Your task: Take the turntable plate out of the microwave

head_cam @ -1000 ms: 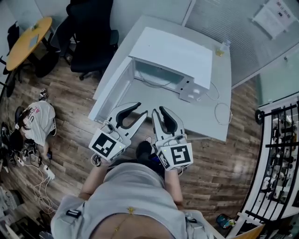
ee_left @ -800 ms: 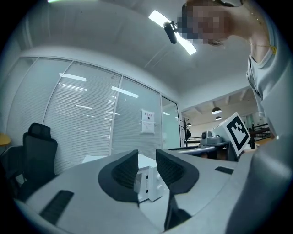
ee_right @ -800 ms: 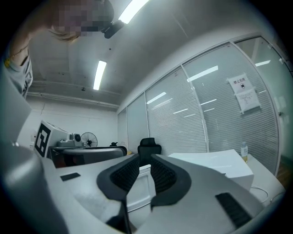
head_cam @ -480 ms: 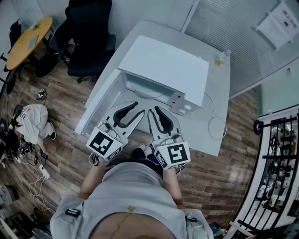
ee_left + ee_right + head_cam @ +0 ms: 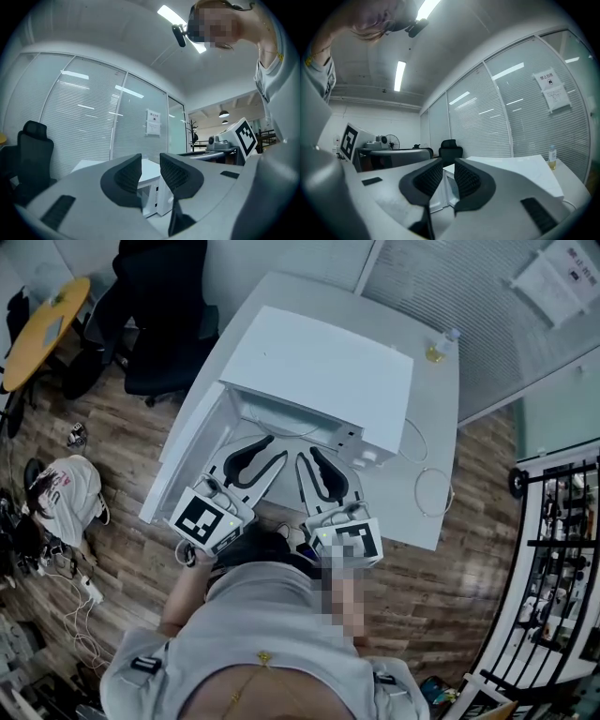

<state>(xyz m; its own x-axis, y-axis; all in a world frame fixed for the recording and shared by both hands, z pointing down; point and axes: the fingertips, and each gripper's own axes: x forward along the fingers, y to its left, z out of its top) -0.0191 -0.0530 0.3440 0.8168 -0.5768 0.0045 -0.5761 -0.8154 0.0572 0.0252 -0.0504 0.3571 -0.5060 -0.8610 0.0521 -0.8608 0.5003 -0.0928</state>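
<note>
Ok, left gripper (image 5: pixel 274 448) and right gripper (image 5: pixel 308 457) sit centre frame, jaws slightly apart, both empty. Plate isn't visible, presumably inside the microwave (image 5: pixel 319 362) just above them. Enter low and level, clear of the door (image 5: pixel 183 465) at left.

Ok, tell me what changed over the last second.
The left gripper and right gripper both moved forward toward the microwave, and their tips are now near its opening. Nothing was gripped or released. Both pairs of jaws stay slightly apart and empty. The door stays open, the bottle unmoved.
</note>
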